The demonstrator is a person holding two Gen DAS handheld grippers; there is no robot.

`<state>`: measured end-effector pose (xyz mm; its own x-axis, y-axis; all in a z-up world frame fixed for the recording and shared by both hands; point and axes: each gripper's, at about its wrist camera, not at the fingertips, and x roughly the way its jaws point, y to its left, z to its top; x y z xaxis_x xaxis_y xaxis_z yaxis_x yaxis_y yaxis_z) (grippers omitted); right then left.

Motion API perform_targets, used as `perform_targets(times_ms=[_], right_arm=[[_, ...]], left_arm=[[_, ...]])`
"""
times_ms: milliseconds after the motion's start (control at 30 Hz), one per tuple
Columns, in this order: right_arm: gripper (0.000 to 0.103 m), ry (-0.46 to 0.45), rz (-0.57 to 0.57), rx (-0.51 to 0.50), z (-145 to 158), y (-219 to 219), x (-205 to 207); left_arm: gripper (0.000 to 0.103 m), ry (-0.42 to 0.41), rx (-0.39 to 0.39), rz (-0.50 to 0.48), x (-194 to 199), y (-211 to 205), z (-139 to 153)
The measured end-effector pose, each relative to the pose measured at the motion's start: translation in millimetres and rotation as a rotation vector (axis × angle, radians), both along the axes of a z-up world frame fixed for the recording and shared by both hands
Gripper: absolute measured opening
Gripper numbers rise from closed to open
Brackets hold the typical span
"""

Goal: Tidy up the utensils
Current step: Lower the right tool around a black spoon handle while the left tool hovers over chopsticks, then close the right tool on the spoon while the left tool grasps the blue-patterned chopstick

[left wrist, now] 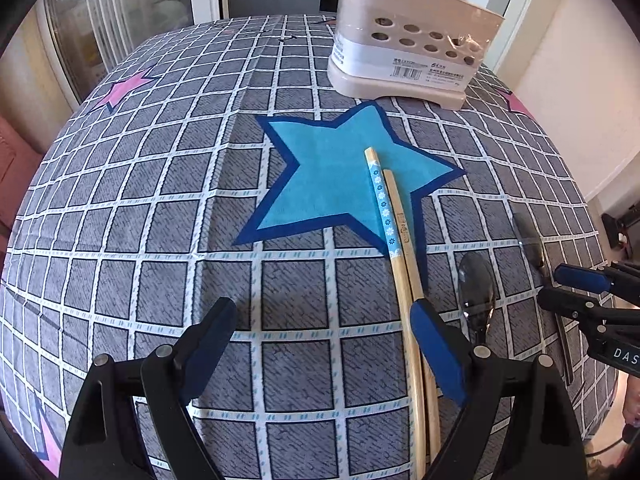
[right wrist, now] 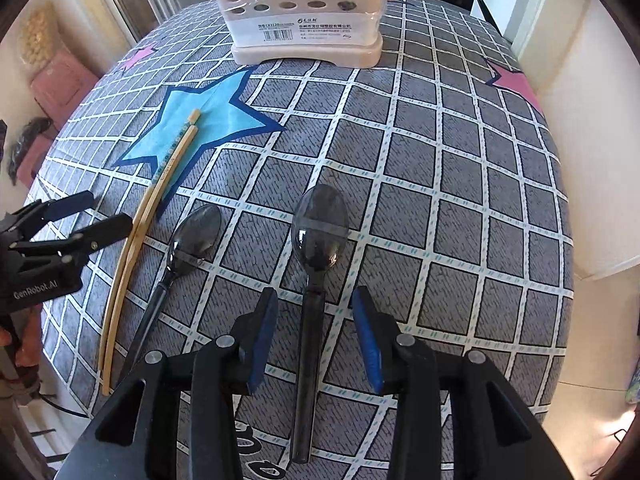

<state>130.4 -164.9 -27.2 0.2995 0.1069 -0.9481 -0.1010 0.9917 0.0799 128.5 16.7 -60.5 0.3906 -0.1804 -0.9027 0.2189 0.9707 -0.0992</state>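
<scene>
Two bamboo chopsticks (left wrist: 402,248) lie side by side on the checked tablecloth, also in the right wrist view (right wrist: 156,196). Two dark translucent spoons lie to their right: a smaller one (right wrist: 192,236), seen in the left wrist view too (left wrist: 476,284), and a larger one (right wrist: 318,236). My left gripper (left wrist: 324,316) is open; the chopsticks run beside its right finger. My right gripper (right wrist: 314,304) is open and straddles the larger spoon's handle without touching it. A beige perforated utensil holder (left wrist: 404,40) stands at the far side (right wrist: 304,12).
The round table (left wrist: 160,184) wears a grey checked cloth with a blue star (left wrist: 336,176) and pink stars. Its edges curve away near both grippers. The other gripper shows at the right edge (left wrist: 592,292) and at the left edge (right wrist: 76,220).
</scene>
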Motion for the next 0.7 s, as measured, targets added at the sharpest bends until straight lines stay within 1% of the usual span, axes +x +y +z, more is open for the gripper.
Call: perform_targets(times_ms=[67,200,333,400,467,533,600,700], right_arm=[[0.042,0.0,-0.001,0.005,-1,-1,0],[0.043,-0.003,0.003,0.002,0,-3,0],[0.043,-0.005,0.006,0.005,0,-6,0],[0.043,-0.004,0.005,0.01,1,-6,0],[0.043,-0.001,0.01,0.007,1,-5,0],[0.047,0.006,0.021,-0.004,1,-3,1],[0.048,0.015,0.035,-0.029,0,3,3],[0.048,0.026,0.049,-0.074,-2,11,9]], left_arm=[[0.103,-0.01,0.022,-0.011,1,-5,-1],[0.103,-0.02,0.019,-0.008,8,-9,-1],[0.103,-0.021,0.023,-0.003,10,2,-1],[0.103,-0.022,0.06,0.016,10,11,-3],[0.103,-0.019,0.049,0.016,10,15,-3],[0.103,-0.01,0.04,0.019,11,14,-3],[0.103,-0.014,0.088,0.008,14,6,-5],[0.103,0.001,0.089,0.005,19,-2,-5]])
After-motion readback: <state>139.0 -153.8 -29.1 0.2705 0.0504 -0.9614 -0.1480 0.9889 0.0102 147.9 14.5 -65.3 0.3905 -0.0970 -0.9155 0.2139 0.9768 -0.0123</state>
